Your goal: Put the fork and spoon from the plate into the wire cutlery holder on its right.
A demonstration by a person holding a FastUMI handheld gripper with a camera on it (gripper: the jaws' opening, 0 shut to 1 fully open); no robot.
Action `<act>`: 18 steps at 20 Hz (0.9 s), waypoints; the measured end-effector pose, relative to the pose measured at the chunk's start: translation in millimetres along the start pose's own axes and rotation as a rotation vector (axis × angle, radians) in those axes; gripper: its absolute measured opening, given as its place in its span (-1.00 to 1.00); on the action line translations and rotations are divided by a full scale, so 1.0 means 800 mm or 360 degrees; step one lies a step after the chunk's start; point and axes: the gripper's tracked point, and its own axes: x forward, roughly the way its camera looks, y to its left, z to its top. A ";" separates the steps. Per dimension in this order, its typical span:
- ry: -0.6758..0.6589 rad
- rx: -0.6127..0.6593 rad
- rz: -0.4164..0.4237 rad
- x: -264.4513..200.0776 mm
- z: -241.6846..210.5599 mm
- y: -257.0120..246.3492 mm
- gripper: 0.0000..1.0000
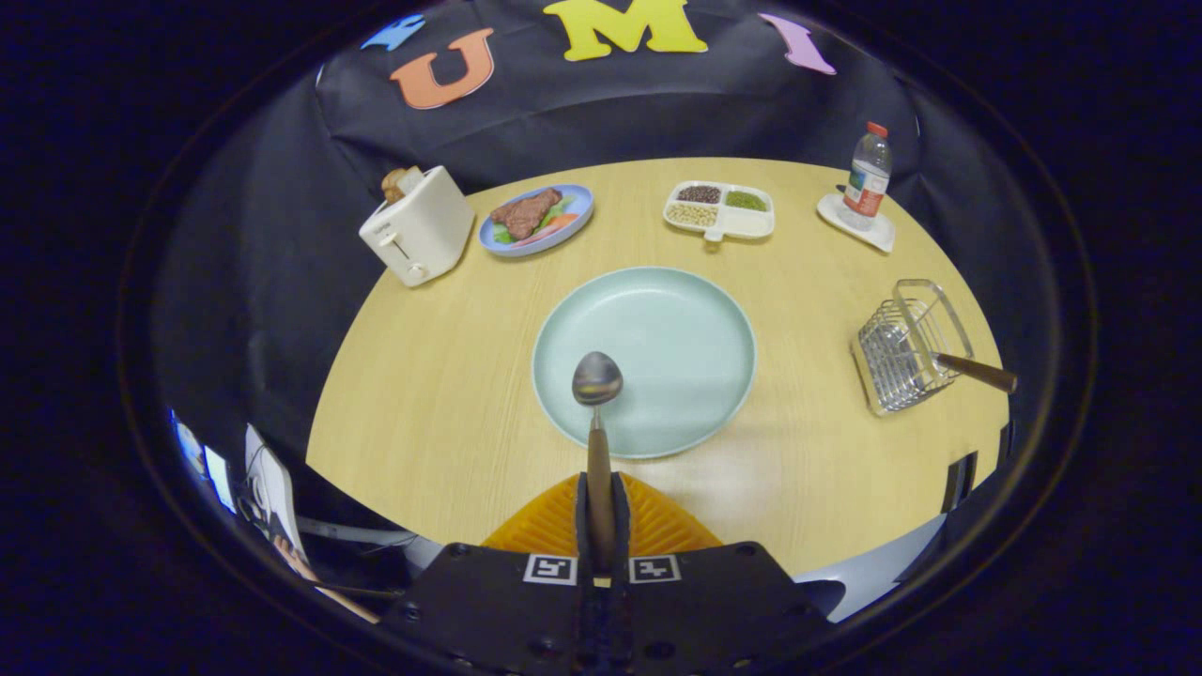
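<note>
My gripper [601,512] is shut on the brown handle of the spoon [597,394], which points straight ahead with its steel bowl lifted over the near edge of the pale green plate [676,329]. The plate lies just beyond my orange fingers [657,526], with nothing lying on it. The wire cutlery holder [906,347] stands on the table to the plate's right. A brown-handled utensil [977,373], presumably the fork, sticks out of the holder toward the table's right edge.
At the table's far side stand a white toaster [418,235] with bread, a blue plate of food [537,221], a divided tray of beans [721,211] and a water bottle [869,174] on a coaster. The round wooden table's near edge runs just under my fingers.
</note>
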 end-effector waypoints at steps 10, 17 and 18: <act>-0.0134 0.0076 -0.0040 -0.067 0.021 -0.092 -0.90; -0.0196 0.0121 -0.0087 -0.111 0.018 -0.165 -0.90; -0.0211 0.0135 -0.0099 -0.117 0.019 -0.177 -0.90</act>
